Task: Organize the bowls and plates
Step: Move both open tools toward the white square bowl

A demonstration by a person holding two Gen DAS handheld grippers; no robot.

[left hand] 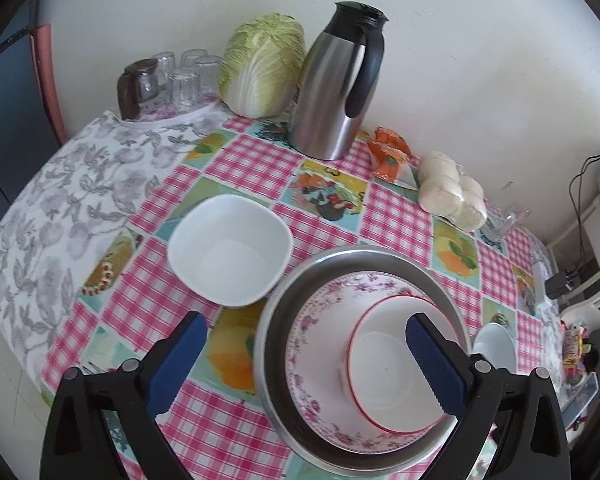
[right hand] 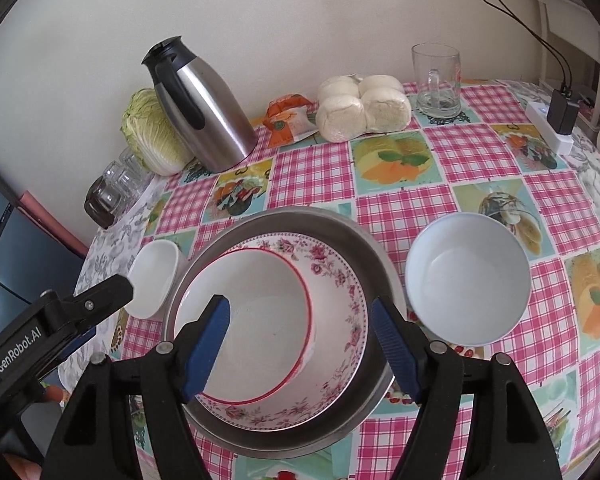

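A home dining corner, set against a plain wall.

The counter [right hand: 480, 152] wears a pink gingham oilcloth with fruit pictures; along its far edge stand a steel thermos jug [right hand: 204, 112], a napa cabbage [left hand: 260, 68], wrapped steamed buns [right hand: 364, 108], upturned drinking glasses [left hand: 180, 76] and a glass mug [right hand: 436, 80]; a power strip [right hand: 548, 128] lies at the right edge.

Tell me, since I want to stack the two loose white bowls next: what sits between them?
The nested stack: a metal basin holding the floral plate and red-rimmed bowl. The right wrist view shows it between the square bowl and round bowl.
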